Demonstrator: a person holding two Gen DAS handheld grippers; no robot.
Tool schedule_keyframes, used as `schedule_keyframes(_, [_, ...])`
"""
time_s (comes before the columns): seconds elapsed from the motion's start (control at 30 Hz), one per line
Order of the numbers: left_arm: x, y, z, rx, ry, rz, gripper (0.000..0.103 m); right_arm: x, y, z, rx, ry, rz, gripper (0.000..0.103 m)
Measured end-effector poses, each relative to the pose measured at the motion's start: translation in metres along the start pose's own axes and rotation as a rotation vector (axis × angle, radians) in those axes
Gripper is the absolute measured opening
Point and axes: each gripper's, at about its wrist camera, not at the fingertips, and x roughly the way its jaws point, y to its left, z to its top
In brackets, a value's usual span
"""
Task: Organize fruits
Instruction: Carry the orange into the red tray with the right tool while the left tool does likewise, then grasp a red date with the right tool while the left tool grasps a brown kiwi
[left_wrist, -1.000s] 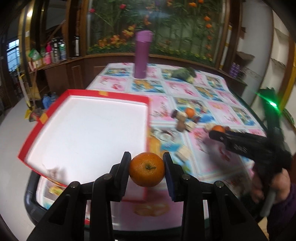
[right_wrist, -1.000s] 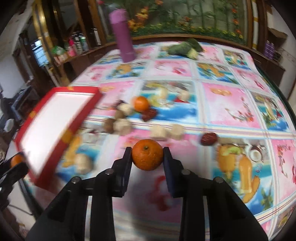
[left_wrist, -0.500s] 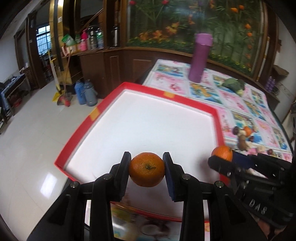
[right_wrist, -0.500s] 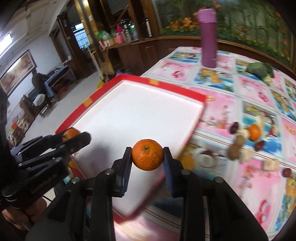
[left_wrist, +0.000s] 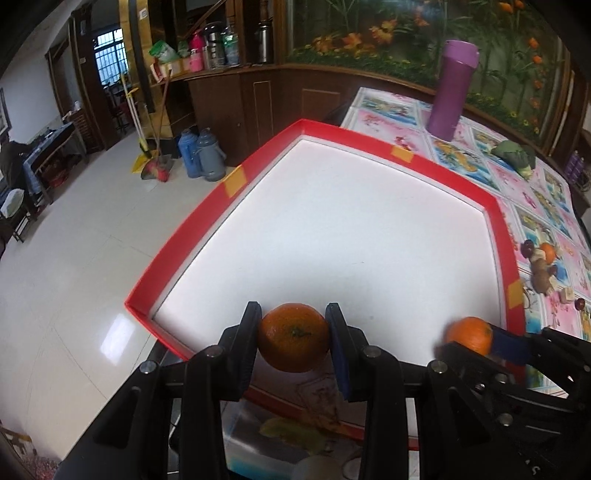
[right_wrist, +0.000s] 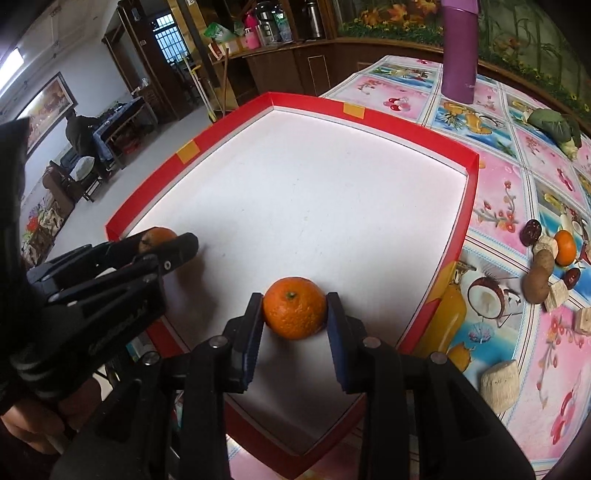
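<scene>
A red-rimmed tray (left_wrist: 236, 181) with a white floor (right_wrist: 314, 206) lies on the table's left end. My left gripper (left_wrist: 293, 338) is shut on a mandarin (left_wrist: 293, 338) over the tray's near left corner; it also shows in the right wrist view (right_wrist: 159, 236). My right gripper (right_wrist: 294, 314) is shut on another mandarin (right_wrist: 294, 314) low over the tray's near part; it also shows in the left wrist view (left_wrist: 469, 334). A third mandarin (right_wrist: 565, 247) lies on the tablecloth to the right.
A purple flask (right_wrist: 460, 51) stands at the table's far side beyond the tray. Red dates, a brown potato-like piece (right_wrist: 537, 278) and pale chunks (right_wrist: 500, 384) lie scattered right of the tray. A green vegetable (right_wrist: 550, 127) lies far right. Floor drops off left of the tray.
Both grippers have moved left from over the tablecloth to over the tray, each still holding its mandarin, and have come lower toward the tray floor.
</scene>
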Motion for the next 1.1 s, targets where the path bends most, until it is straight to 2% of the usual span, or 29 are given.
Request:
schedule_keyframes(0.1, [-0.003,0.005,0.001,-0.015,-0.001,0.019,0.041,0.000,0.000,-0.001,-0.014,0.017,-0.008,0.041])
schedule_keyframes(0.17, [-0.007,0.006,0.001,-0.028,-0.004,0.017,0.043,-0.002,0.002,-0.002,-0.030,0.021,-0.010,0.052])
schedule_keyframes(0.37, [-0.033,-0.005,0.001,-0.012,-0.070,0.007,0.052,-0.046,-0.011,-0.010,-0.038,-0.143,-0.001,0.053])
schedule_keyframes(0.6, [-0.056,-0.041,-0.003,0.056,-0.103,-0.072,0.057,-0.088,-0.079,-0.033,0.075,-0.237,-0.085,0.060])
schedule_keyframes(0.9, [-0.066,-0.112,-0.014,0.216,-0.089,-0.159,0.057,-0.132,-0.181,-0.088,0.298,-0.263,-0.198,0.060])
schedule_keyframes(1.1, [-0.055,-0.153,-0.012,0.313,-0.053,-0.219,0.057,-0.147,-0.231,-0.104,0.397,-0.275,-0.267,0.060])
